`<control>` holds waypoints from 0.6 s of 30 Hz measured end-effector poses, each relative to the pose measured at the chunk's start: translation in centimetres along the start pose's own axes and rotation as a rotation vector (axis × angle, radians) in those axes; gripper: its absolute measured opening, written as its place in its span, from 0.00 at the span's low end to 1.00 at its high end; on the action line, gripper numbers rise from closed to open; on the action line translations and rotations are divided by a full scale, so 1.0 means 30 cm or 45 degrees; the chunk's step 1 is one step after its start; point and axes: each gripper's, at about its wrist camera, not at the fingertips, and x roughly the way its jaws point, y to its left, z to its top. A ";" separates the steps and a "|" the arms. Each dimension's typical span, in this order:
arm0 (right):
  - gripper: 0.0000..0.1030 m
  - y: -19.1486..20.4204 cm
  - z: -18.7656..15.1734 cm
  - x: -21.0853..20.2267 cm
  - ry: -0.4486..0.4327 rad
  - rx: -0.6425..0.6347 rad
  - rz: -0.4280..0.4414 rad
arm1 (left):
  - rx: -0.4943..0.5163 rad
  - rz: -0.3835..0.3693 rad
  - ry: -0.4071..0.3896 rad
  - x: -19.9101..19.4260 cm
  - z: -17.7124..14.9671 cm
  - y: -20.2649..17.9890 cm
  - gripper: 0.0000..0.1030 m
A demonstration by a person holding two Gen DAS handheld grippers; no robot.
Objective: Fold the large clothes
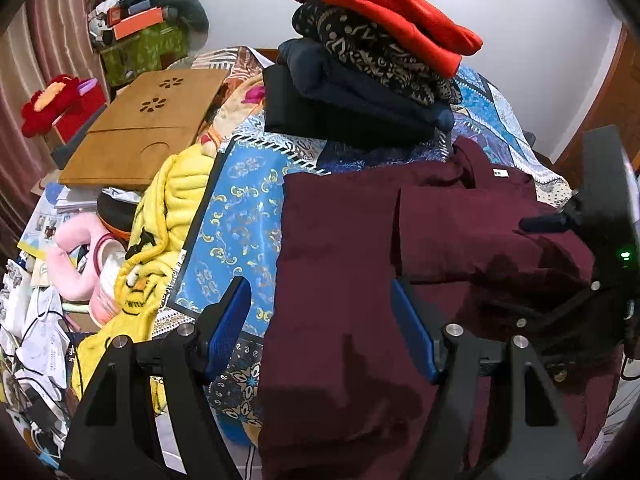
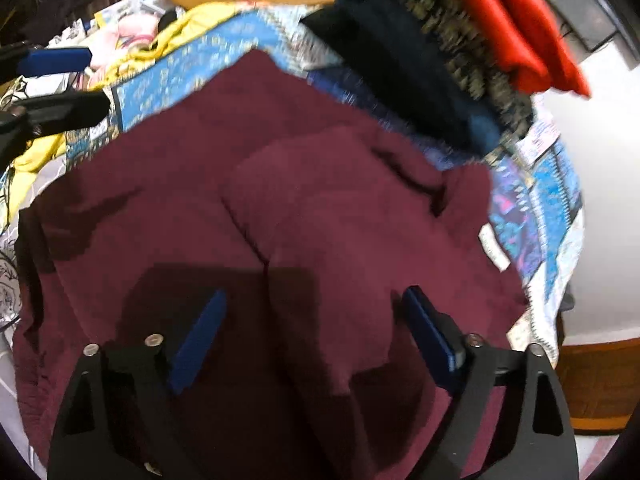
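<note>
A large maroon garment [image 1: 340, 240] lies spread on the blue patterned bedspread [image 1: 240, 208], one sleeve folded across its chest and a white label [image 1: 500, 173] at the collar. My left gripper [image 1: 322, 320] hangs open over the garment's left edge, with cloth lying below its blue pads [image 1: 232, 320] but not pinched. My right gripper [image 2: 314, 332] is open just above the middle of the maroon garment [image 2: 280, 184], nothing clamped between its fingers. The right wrist view is blurred. In it the left gripper [image 2: 76, 84] shows at the upper left.
A stack of folded clothes [image 1: 360, 80], red on top, sits on the bed behind the garment. A yellow fleece [image 1: 176, 200], a wooden lap tray [image 1: 148, 128] and pink items [image 1: 80, 256] crowd the left. Papers and cables lie at the lower left.
</note>
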 end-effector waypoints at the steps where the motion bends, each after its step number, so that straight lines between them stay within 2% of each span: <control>1: 0.77 -0.005 -0.001 0.011 0.011 0.012 0.019 | 0.001 0.001 0.001 0.003 0.001 -0.001 0.69; 2: 0.67 -0.012 -0.004 0.022 0.018 0.037 0.043 | 0.002 0.003 0.001 0.004 0.002 -0.003 0.69; 3: 0.49 -0.021 -0.007 0.030 0.025 0.063 0.067 | 0.004 0.006 0.002 0.005 0.003 -0.006 0.69; 5: 0.27 -0.046 -0.017 0.030 0.018 0.111 0.070 | 0.006 0.004 -0.001 0.002 0.003 -0.008 0.69; 6: 0.19 -0.055 -0.020 0.023 0.005 0.128 0.083 | 0.009 0.004 -0.002 0.001 0.004 -0.010 0.69; 8: 0.09 -0.081 -0.032 0.005 -0.025 0.175 0.108 | 0.020 0.009 -0.007 -0.003 0.009 -0.021 0.69; 14: 0.07 -0.189 -0.089 -0.147 -0.238 0.375 0.128 | 0.052 0.020 -0.017 -0.012 0.025 -0.058 0.69; 18: 0.06 -0.309 -0.179 -0.265 -0.400 0.576 0.138 | 0.074 0.009 0.002 0.004 0.029 -0.097 0.69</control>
